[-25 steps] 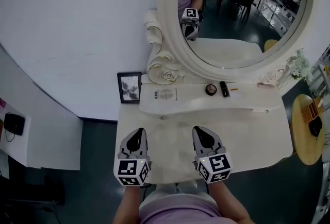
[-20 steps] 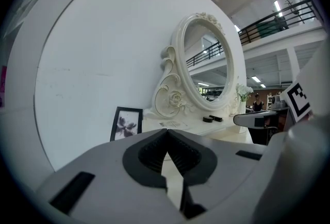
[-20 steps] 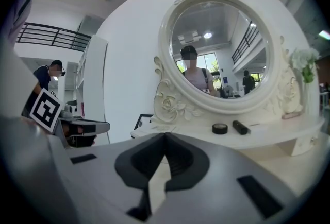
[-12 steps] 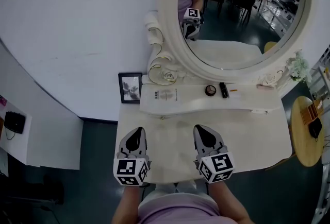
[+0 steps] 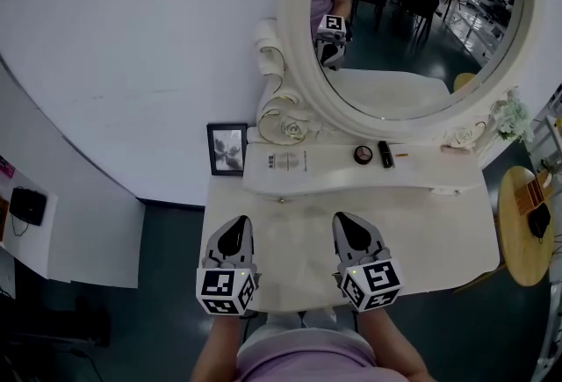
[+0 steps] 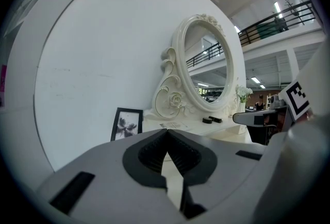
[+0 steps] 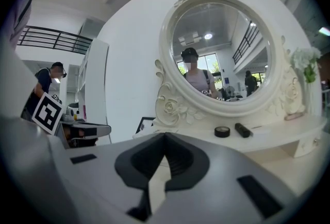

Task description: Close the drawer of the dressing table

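Observation:
The white dressing table (image 5: 439, 231) stands against the wall under its oval mirror (image 5: 413, 11). Both grippers hover over the front of the tabletop, pointing at the mirror. My left gripper (image 5: 235, 224) is shut with nothing in it, its pads meeting in the left gripper view (image 6: 167, 138). My right gripper (image 5: 345, 220) is also shut and empty (image 7: 165, 140). A raised shelf (image 5: 290, 183) with small knobs on its front runs along the back. A pale strip (image 5: 290, 319) shows under the front edge between my arms; I cannot tell if it is the drawer.
On the shelf lie a round compact (image 5: 363, 154), a black tube (image 5: 385, 153) and a thin orange stick (image 5: 400, 154). A framed picture (image 5: 227, 149) leans at the back left. White flowers (image 5: 512, 118) and a round wooden stool (image 5: 527, 222) are at the right.
Both grippers stay where they were, still shut. Only the head view has shifted slightly.

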`<action>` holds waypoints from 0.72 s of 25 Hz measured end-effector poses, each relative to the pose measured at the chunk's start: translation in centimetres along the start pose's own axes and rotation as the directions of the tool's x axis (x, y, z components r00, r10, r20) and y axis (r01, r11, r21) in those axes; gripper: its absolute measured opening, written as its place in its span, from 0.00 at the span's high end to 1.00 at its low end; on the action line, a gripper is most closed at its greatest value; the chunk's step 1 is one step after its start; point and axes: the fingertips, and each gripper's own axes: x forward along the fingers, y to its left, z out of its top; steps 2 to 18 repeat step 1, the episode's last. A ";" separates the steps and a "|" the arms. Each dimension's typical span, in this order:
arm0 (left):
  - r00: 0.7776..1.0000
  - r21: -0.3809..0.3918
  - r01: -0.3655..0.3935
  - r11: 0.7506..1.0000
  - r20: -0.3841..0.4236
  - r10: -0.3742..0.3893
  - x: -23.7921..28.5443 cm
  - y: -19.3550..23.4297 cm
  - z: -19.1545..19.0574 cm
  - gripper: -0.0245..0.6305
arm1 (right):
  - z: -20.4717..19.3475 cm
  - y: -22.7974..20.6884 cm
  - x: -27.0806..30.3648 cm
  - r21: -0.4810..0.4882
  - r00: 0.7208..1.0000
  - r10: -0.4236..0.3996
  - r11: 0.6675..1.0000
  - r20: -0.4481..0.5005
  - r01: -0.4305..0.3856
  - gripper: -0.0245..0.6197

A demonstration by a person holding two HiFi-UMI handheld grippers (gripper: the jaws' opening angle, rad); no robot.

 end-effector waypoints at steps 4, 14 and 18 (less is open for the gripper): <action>1.000 0.000 0.000 1.000 0.000 0.000 0.0 0.0 0.0 0.96 | 0.0 0.0 0.0 0.001 1.000 0.002 1.000 0.000 -0.002 0.96; 1.000 0.000 0.000 1.000 0.000 0.000 0.0 0.0 0.0 0.96 | 0.0 0.0 0.0 0.001 1.000 0.002 1.000 0.000 -0.002 0.96; 1.000 0.000 0.000 1.000 0.000 0.000 0.0 0.0 0.0 0.96 | 0.0 0.0 0.0 0.001 1.000 0.002 1.000 0.000 -0.002 0.96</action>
